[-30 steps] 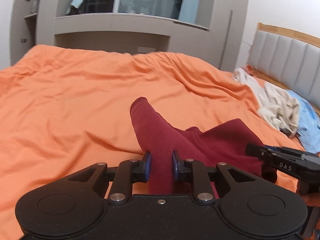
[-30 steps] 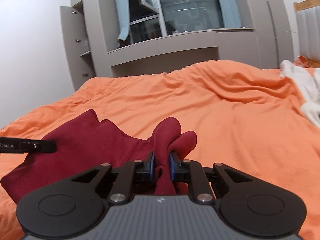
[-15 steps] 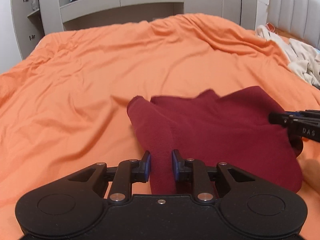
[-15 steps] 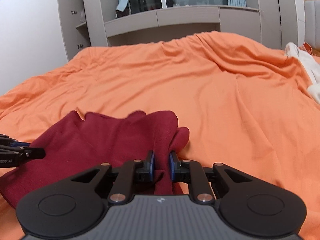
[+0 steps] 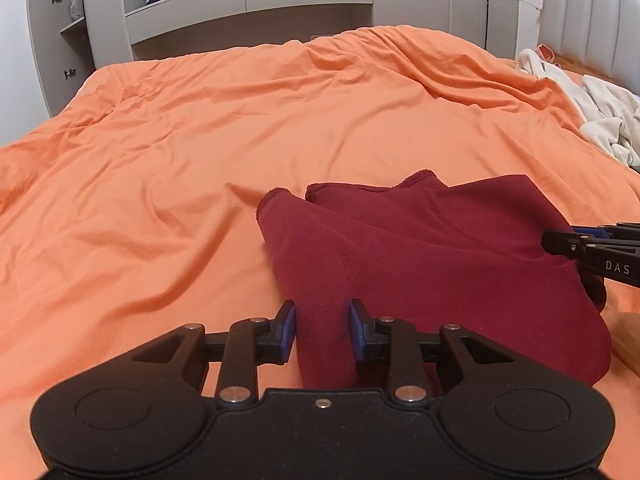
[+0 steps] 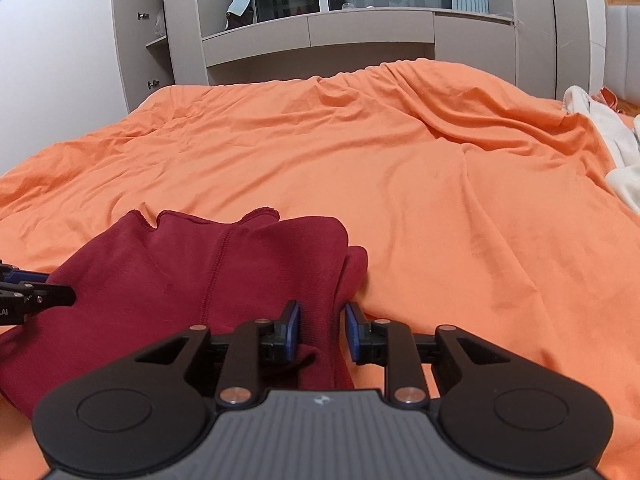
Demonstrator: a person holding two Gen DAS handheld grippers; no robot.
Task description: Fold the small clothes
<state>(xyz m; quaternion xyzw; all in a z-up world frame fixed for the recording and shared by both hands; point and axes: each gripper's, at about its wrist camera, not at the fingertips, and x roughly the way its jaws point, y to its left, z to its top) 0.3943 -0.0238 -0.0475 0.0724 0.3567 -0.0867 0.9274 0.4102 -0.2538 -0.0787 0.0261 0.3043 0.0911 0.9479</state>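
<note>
A dark red garment (image 5: 432, 256) lies folded on the orange bed cover (image 5: 200, 168). My left gripper (image 5: 322, 330) is shut on its left folded edge, low over the bed. My right gripper (image 6: 321, 330) is shut on the right folded edge of the same garment (image 6: 192, 276). The right gripper's fingers (image 5: 592, 246) show at the right edge of the left wrist view. The left gripper's fingers (image 6: 32, 300) show at the left edge of the right wrist view.
A pile of white and cream clothes (image 5: 600, 116) lies at the bed's right side near the padded headboard (image 5: 592, 20). Grey wardrobe and shelves (image 6: 320, 36) stand behind the bed. A white wall (image 6: 60, 60) is at the left.
Both grippers have carried the garment's held edges forward and down; the red garment went from hanging bunched to lying flat and folded on the bed. The jaw gaps look slightly wider.
</note>
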